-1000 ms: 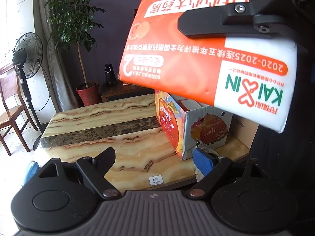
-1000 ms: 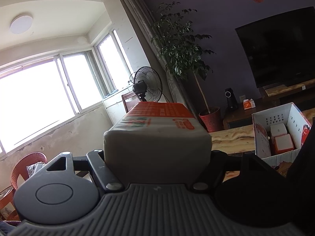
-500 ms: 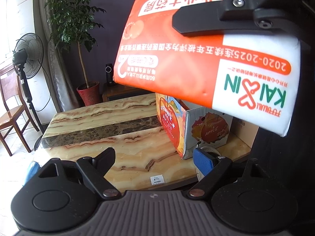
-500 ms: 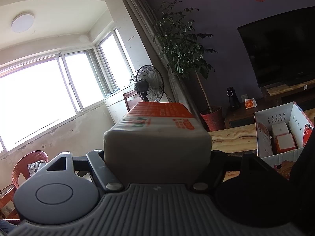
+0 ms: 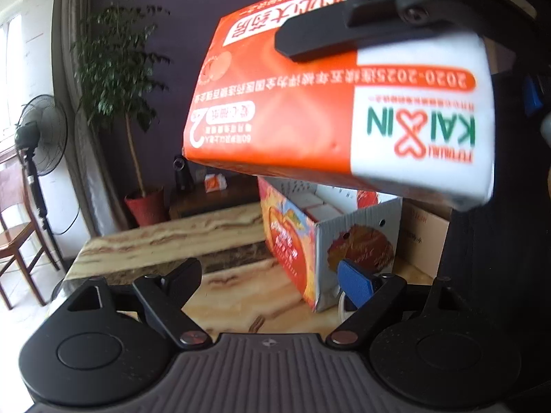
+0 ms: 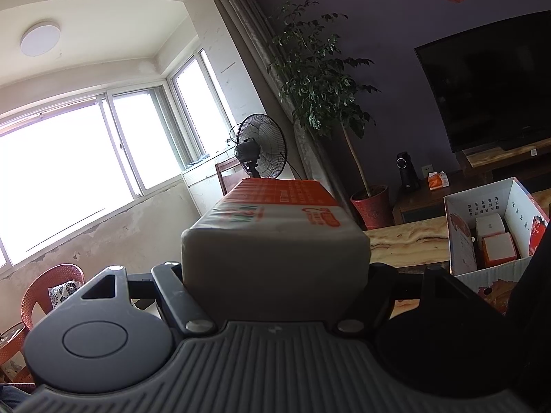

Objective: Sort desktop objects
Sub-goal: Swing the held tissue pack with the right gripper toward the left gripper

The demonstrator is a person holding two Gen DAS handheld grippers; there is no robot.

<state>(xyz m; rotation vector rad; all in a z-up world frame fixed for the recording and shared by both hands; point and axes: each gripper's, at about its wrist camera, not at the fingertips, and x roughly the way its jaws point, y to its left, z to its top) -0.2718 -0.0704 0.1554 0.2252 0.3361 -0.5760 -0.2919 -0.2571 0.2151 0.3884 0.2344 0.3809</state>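
the right gripper (image 6: 275, 272) clamps an orange-and-white tissue pack (image 5: 337, 103) between its jaws, holding it in the air above the marble table (image 5: 179, 241) and the open fruit carton (image 5: 323, 251), which has small white and orange boxes (image 6: 496, 244) inside. the left gripper (image 5: 268, 278) hovers low over the table, jaws wide apart with nothing between them, its blue-padded finger (image 5: 354, 282) just before the carton's corner.

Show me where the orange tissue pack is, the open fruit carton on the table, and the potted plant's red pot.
orange tissue pack (image 5: 275, 103), left wrist view, its orange printed face.
fruit carton (image 6: 461, 241), right wrist view, its near left wall.
red pot (image 5: 146, 208), left wrist view, the pot's front.
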